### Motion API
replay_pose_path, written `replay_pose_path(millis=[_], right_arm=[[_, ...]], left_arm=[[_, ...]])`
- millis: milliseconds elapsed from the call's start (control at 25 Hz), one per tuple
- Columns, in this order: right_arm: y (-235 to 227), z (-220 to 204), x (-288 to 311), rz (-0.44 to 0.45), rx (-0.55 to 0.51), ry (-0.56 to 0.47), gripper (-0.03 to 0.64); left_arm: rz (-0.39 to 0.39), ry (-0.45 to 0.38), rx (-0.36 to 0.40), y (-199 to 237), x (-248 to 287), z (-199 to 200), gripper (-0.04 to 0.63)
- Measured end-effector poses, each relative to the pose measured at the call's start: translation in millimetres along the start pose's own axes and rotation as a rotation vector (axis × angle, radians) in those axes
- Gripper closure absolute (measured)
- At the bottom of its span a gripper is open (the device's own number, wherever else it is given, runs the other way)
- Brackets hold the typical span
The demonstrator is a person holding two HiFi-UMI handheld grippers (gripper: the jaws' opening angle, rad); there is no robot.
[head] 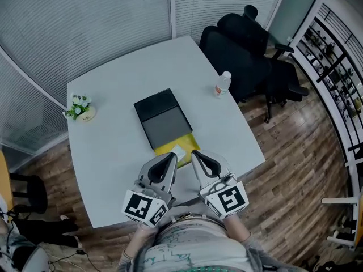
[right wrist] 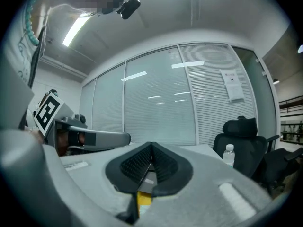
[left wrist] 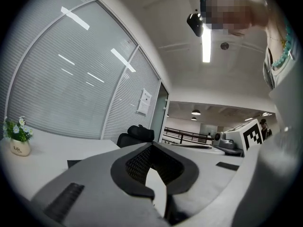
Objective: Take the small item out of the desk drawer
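A dark grey drawer box (head: 161, 118) lies in the middle of the white table (head: 108, 152). Its yellow drawer (head: 187, 143) is pulled out toward me, and a small white item (head: 178, 151) lies in it. My left gripper (head: 172, 157) and right gripper (head: 194, 153) are side by side at the drawer's near end, both pointing level across the table. In the left gripper view the left gripper (left wrist: 151, 144) has its jaws touching, with nothing between them. The right gripper (right wrist: 151, 144) is also shut and empty, and the yellow drawer (right wrist: 143, 198) shows below its tips.
A small flower pot (head: 80, 107) stands at the table's left edge and a water bottle (head: 223, 84) near its far right edge. Black office chairs (head: 244, 50) stand behind the table. A shelf (head: 334, 67) lines the right wall and a black stool (head: 28, 192) is at left.
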State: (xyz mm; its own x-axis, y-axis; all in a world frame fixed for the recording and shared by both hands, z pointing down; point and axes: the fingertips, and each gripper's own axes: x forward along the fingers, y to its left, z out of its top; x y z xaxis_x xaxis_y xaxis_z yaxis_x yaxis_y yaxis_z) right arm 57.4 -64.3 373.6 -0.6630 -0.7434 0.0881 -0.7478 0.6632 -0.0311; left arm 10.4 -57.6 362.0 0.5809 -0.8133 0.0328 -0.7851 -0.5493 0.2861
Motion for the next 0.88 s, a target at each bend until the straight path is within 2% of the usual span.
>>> replay_pose_path(millis=[240,400,520,680,880], right_arm=[[-2.6,-3.7,26.6,0.092,-0.016,0.018,0.615],[12.7,-5.3,40.5,0.118,-0.028,0.026,0.615],[24.6,-5.2,49.0,0.107,-0.022,0.029,0.615],[35.1,-2.0,56.5,0.08,-0.024,0.029,0.615],[42.0,-6.8,58.7,0.005,-0.009,0.032,0.615]], left_arm=[[0.104,-0.018,-0.011,27.7,-9.5,1.2,0.597],[0.136,-0.017,-0.031,45.5,-27.1,0.2,0.597],[0.119,-0.006,-0.046,55.7,-35.4,-0.4,0.597],[0.053,0.017,-0.062,61.8,-38.9,-1.7,0.597],[-0.008,0.051,-0.087,71.7,-48.9,-20.3,0.597]])
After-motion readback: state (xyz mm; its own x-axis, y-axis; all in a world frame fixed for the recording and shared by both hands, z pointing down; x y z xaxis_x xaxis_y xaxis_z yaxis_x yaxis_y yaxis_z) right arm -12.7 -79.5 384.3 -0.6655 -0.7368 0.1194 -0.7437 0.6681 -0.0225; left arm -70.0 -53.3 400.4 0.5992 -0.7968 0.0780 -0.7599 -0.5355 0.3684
